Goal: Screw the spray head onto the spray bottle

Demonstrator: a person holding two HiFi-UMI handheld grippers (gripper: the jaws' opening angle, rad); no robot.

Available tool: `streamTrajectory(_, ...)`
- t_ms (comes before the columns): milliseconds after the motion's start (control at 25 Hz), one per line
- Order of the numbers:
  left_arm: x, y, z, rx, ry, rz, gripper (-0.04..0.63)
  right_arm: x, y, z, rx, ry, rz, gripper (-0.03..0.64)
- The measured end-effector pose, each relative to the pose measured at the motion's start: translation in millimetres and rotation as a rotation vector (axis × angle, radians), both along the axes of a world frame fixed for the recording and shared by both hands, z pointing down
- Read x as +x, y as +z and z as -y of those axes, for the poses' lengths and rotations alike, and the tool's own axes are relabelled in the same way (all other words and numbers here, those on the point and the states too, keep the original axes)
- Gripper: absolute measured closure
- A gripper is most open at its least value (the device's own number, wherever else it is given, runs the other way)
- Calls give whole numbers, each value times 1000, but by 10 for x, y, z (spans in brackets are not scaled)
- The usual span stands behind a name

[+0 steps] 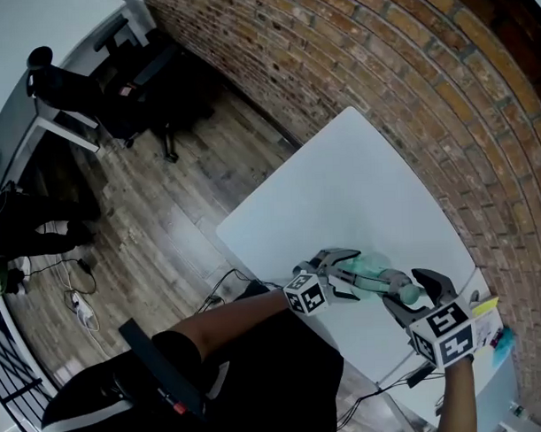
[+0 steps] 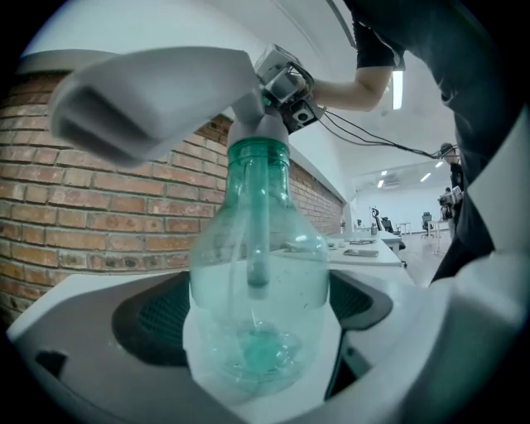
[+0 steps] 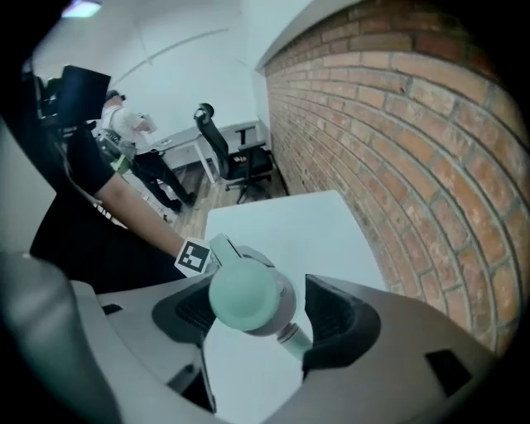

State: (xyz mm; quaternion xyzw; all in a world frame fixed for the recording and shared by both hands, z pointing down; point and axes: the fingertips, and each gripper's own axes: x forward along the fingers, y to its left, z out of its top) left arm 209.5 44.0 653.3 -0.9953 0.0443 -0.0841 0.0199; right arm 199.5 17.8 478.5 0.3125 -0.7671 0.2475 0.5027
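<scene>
A clear teal spray bottle (image 2: pixel 257 273) lies sideways above the white table (image 1: pixel 340 190), with my left gripper (image 2: pixel 257 331) shut on its body. In the head view the bottle (image 1: pixel 368 273) reaches from the left gripper (image 1: pixel 343 272) toward my right gripper (image 1: pixel 417 294). The grey spray head (image 2: pixel 157 95) sits on the bottle's neck, its tube hanging inside. In the right gripper view the spray head (image 3: pixel 248 296) shows end-on with a mint cap, and the right gripper (image 3: pixel 261 313) is shut on it. The left gripper's marker cube (image 3: pixel 192 257) sits just behind.
A brick wall (image 1: pixel 399 82) runs along the table's far and right sides. Wooden floor (image 1: pixel 164 223), a black office chair (image 1: pixel 152 108) and a desk lie to the left. Cables (image 1: pixel 78 297) trail on the floor. Small coloured items (image 1: pixel 491 322) rest near the table's right corner.
</scene>
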Motion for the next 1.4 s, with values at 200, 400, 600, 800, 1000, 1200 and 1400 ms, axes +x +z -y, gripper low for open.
streamTrajectory(200,-44,-97,14,4,-9,-7,77,-33,-136,-43,118,-467,-193,324)
streamTrajectory(400,-15,-106,10,8,-6,-9,77,27,137,-206,57,-812,-379,324)
streamTrajectory(600,-7,-136,15,22,-1,-14,77,75,228,-173,34,-834,-408,327)
streamTrajectory(800,-49,-224,25,25,-8,-35,77,28,191,-115,-12,-630,-223,333)
streamTrajectory(1000,-78,-346,59,21,-24,-62,77,-29,217,-76,-59,-453,-155,331)
streamTrajectory(1200,-59,-347,56,14,-36,-50,77,-13,240,-78,-89,-299,-117,330)
streamTrajectory(1400,-43,-340,48,18,-59,-17,77,2,231,-55,-101,-93,-101,330)
